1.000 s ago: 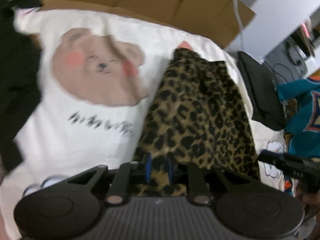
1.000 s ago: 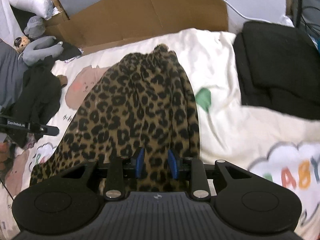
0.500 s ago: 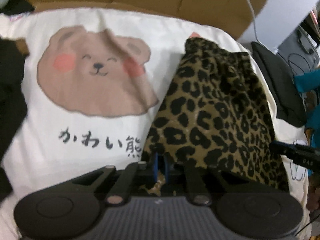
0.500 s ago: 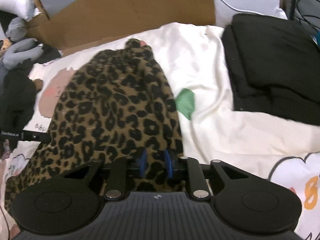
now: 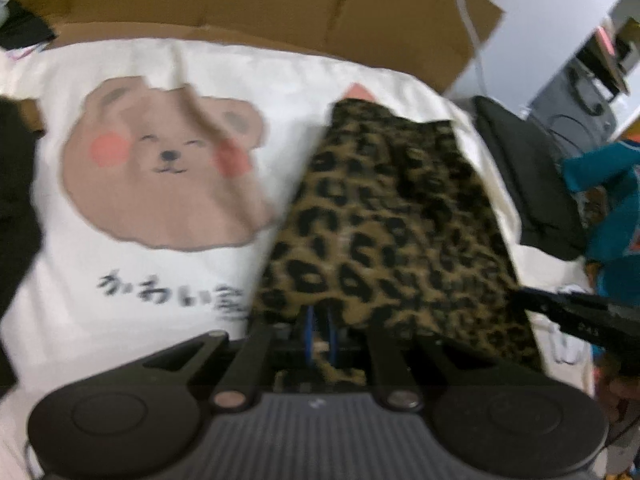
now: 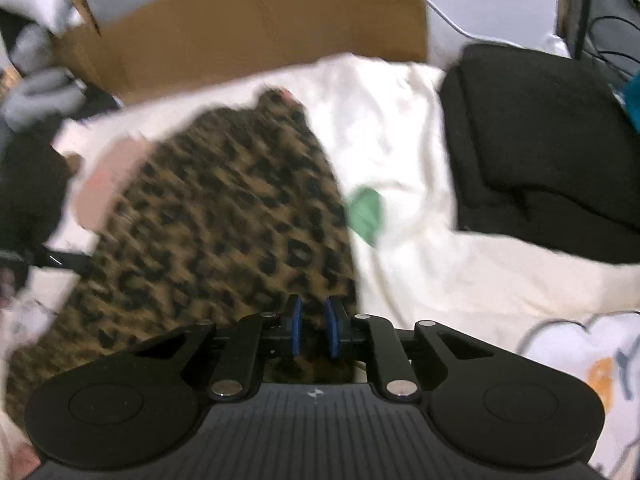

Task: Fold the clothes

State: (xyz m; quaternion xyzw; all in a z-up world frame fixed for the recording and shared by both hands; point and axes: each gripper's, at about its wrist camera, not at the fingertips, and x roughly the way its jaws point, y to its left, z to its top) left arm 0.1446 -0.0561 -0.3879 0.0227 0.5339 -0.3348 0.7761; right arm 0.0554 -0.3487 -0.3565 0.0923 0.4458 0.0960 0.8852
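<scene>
Garment: tan leopard-print fabric garment [image 5: 392, 224] lies lengthwise on the cream printed bedsheet [image 5: 168, 288], right of its brown bear print [image 5: 160, 176]
Left gripper [image 5: 319, 330]: blue pads pinched nearly together on the garment's near hem
Right gripper [image 6: 313, 330]: pads clamp the same hem, a narrow gap showing
Right view only: green patch [image 6: 366, 214]; folded black cloth [image 6: 540, 152] fully seen
Left view only: teal garment [image 5: 612, 216]
Behind: brown cardboard [image 5: 248, 0]
</scene>
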